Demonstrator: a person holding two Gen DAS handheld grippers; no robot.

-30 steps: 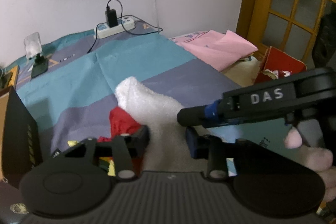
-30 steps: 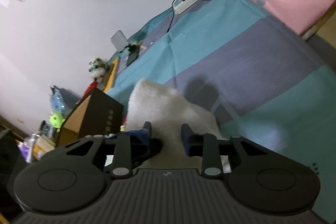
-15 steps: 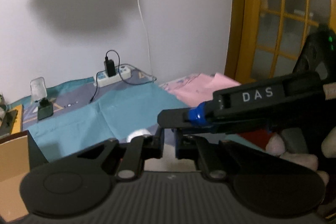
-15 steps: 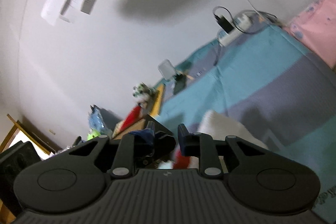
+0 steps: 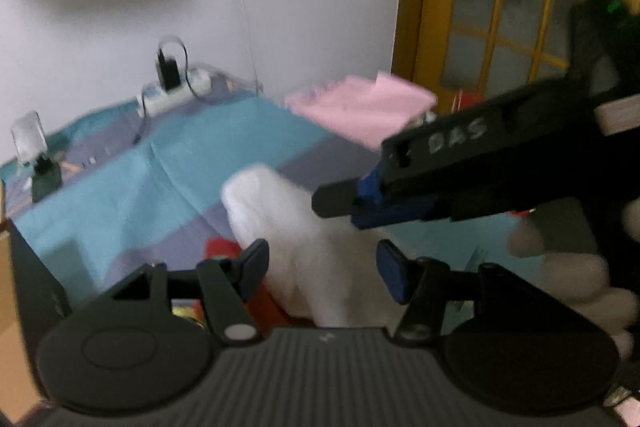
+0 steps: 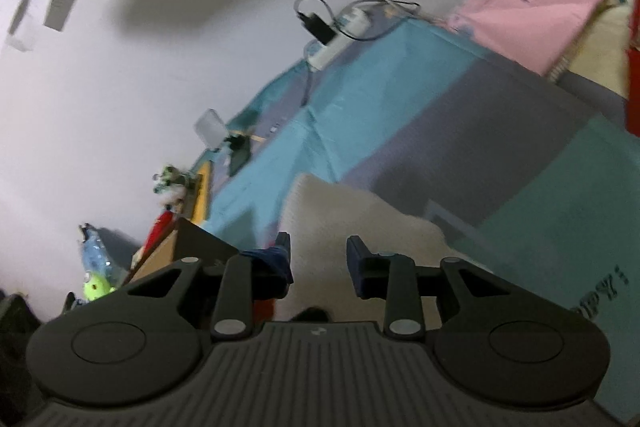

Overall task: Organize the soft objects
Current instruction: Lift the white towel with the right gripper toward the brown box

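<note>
A white fluffy towel (image 5: pixel 280 211) lies bunched on the blue and grey bedspread (image 5: pixel 120 195), over something red (image 5: pixel 220 249). My left gripper (image 5: pixel 322 263) hangs just above it. Its jaws are opening, and the towel sits loose between them with the right pad clear of it. My right gripper (image 5: pixel 332 203) comes in from the right above the towel, held by a gloved hand (image 5: pixel 572 267). In the right wrist view my right gripper (image 6: pixel 319 253) is also opening, with the towel (image 6: pixel 352 219) in the gap and no pad pressing on it. A dark blue bit (image 6: pixel 268 261) shows by its left finger.
A folded pink cloth (image 5: pixel 360 107) lies at the bed's far right corner. A power strip (image 5: pixel 172 95) with a charger sits by the wall, and a small mirror stand (image 5: pixel 28 143) stands at far left. A cardboard box (image 6: pixel 188 239) is beside the towel. A wooden lattice door (image 5: pixel 500 7) stands at right.
Half a second ago both grippers were shut and tipped up toward the wall. Both now look down at the bed again, and their jaws have spread apart around the towel.
</note>
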